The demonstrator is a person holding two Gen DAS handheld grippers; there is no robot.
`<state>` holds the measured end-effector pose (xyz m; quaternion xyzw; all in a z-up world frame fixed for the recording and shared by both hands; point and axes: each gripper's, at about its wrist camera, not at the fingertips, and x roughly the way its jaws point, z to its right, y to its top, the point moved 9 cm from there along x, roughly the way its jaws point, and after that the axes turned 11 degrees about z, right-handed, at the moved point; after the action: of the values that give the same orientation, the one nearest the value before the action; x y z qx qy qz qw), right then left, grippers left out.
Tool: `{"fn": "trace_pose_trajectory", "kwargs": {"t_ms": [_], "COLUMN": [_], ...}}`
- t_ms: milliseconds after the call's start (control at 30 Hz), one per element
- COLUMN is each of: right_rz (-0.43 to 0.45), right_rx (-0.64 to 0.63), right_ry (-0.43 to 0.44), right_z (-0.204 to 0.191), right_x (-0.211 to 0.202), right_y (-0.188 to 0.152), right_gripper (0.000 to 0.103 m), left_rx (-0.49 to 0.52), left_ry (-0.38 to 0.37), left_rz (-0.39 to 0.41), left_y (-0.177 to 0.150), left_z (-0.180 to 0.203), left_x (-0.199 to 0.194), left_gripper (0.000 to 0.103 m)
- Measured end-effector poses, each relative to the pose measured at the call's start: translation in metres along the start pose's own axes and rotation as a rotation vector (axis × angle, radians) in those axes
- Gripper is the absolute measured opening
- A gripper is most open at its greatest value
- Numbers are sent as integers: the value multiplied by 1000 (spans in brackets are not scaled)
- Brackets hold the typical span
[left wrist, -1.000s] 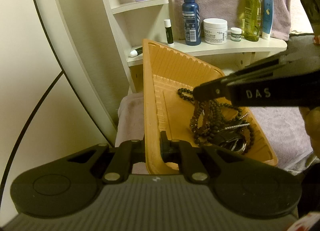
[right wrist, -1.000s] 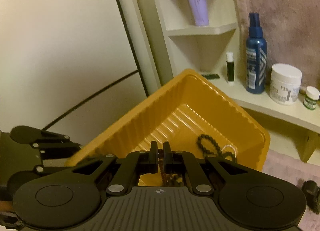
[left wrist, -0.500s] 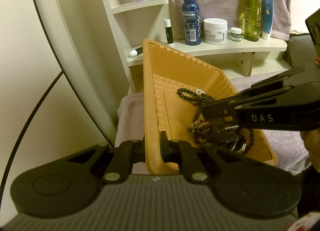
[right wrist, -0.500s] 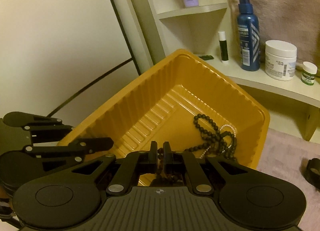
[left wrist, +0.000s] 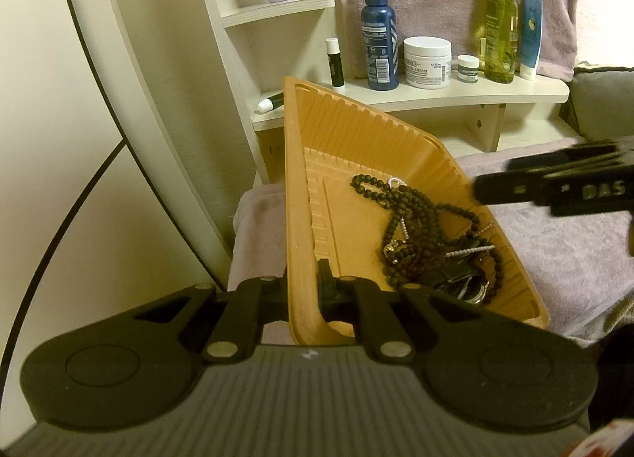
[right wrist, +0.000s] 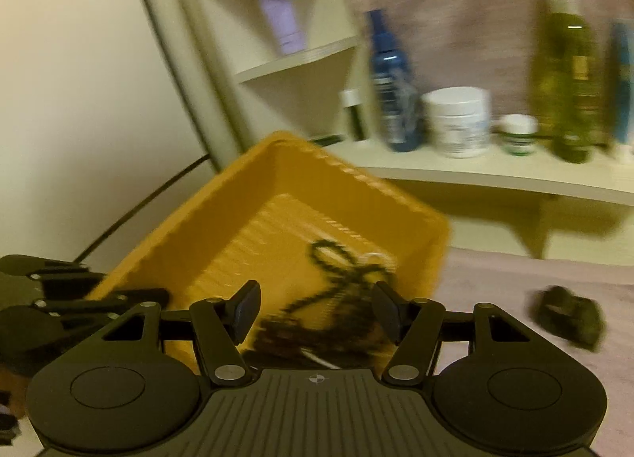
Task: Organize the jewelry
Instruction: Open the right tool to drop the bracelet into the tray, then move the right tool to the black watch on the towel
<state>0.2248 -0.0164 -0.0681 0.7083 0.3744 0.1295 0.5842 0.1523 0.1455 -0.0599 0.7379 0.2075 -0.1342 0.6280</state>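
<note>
Released since the earlier frame, the dark bead necklaces [left wrist: 416, 227] are now piled in one yellow tray [left wrist: 301, 195], tangled beyond counting. The right gripper [right wrist: 315, 310], jaws opening with nothing pinched, is seen withdrawn toward three o'clock; the heap lies at its twelve o'clock, strung lengthwise away. The left gripper [left wrist: 303, 290], nearer, is clenched on the tray's rim.

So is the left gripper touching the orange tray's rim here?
Touching. The left wrist view shows the left gripper shut on the orange tray, its fingers pinching the near wall from both sides with no gap.
</note>
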Motion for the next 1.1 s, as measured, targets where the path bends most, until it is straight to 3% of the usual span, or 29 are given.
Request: {"fn": "trace_pose_trajectory", "kwargs": {"t_ms": [500, 800, 1100], "right_rz": [17, -8, -47], "right_rx": [22, -84, -135], "right_ry": [-328, -334, -309], "right_z": [116, 146, 176], "right_x": [-69, -61, -27], "right_y": [-28, -35, -36], "right_gripper": [63, 63, 63], "left_rx": [1, 1, 0], "left_ry": [0, 1, 3], "left_rz": [-1, -2, -7], "left_y": [1, 1, 0], "left_z": [-1, -1, -2], "left_x": [0, 0, 1], "left_gripper": [7, 7, 7]}}
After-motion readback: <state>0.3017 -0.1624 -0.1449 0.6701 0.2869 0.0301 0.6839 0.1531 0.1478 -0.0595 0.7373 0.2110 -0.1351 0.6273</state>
